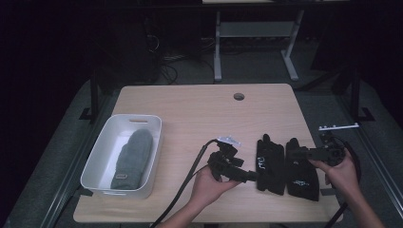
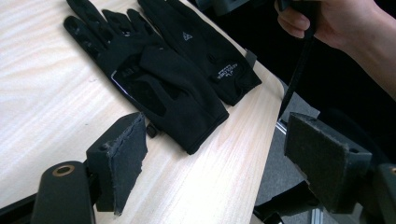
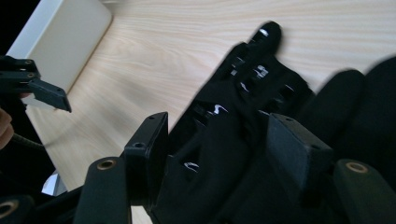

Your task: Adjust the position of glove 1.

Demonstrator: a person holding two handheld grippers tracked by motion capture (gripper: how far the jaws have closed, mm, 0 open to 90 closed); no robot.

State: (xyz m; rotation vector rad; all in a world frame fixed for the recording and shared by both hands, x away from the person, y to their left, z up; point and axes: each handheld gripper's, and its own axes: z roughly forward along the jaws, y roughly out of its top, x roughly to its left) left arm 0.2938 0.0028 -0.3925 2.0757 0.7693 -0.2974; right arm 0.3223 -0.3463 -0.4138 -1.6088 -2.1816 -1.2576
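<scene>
- Gloves: two black gloves on the tabletop [image 1: 190, 104], near its front right. Left glove [image 1: 270, 164] and right glove [image 1: 300, 173] lie side by side, fingers pointing away from the person.
- Left gripper [image 1: 247, 176]: held low just left of the left glove's cuff, jaws wide apart, holding nothing.
- Right gripper [image 1: 291, 153]: over the gloves, jaws wide, straddling glove fabric in the right gripper view; a grip cannot be told.
- Bin [image 1: 102, 147]: white, at the tabletop's left, holds a grey mitten [image 1: 132, 159].
</scene>
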